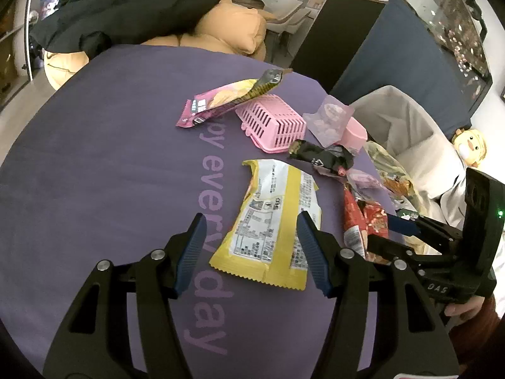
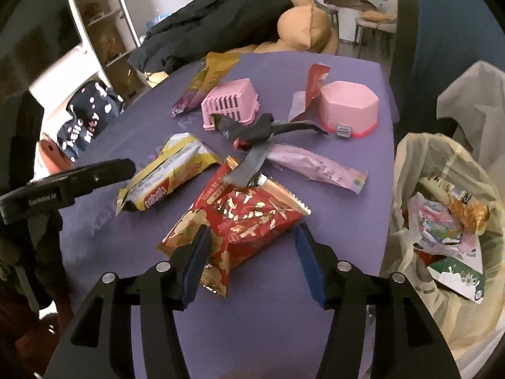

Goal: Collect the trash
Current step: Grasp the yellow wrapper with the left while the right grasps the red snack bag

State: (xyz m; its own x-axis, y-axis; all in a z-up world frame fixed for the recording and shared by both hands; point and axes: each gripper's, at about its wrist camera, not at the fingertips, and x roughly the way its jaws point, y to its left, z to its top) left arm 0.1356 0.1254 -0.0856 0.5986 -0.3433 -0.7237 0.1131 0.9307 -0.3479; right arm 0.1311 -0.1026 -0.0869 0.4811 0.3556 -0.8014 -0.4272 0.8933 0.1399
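Note:
My left gripper (image 1: 251, 221) is open, its jaws on either side of a flat yellow wrapper (image 1: 271, 224) on the purple table; that wrapper also shows in the right wrist view (image 2: 167, 173). My right gripper (image 2: 252, 232) is open around a red snack bag (image 2: 233, 221), which the left wrist view (image 1: 363, 221) sees edge-on. A black wrapper (image 2: 252, 132), a pale pink wrapper (image 2: 315, 167) and a purple-and-yellow wrapper (image 1: 217, 101) lie further back. A trash bag (image 2: 448, 221) with wrappers inside hangs open off the table's right edge.
An overturned pink basket (image 1: 271, 120) and a pink tub (image 2: 347, 107) stand at the back of the purple table (image 1: 110, 189). A black coat (image 1: 120, 6) and tan cushions (image 2: 303, 22) lie beyond the far edge. A white shelf (image 2: 94, 15) stands at left.

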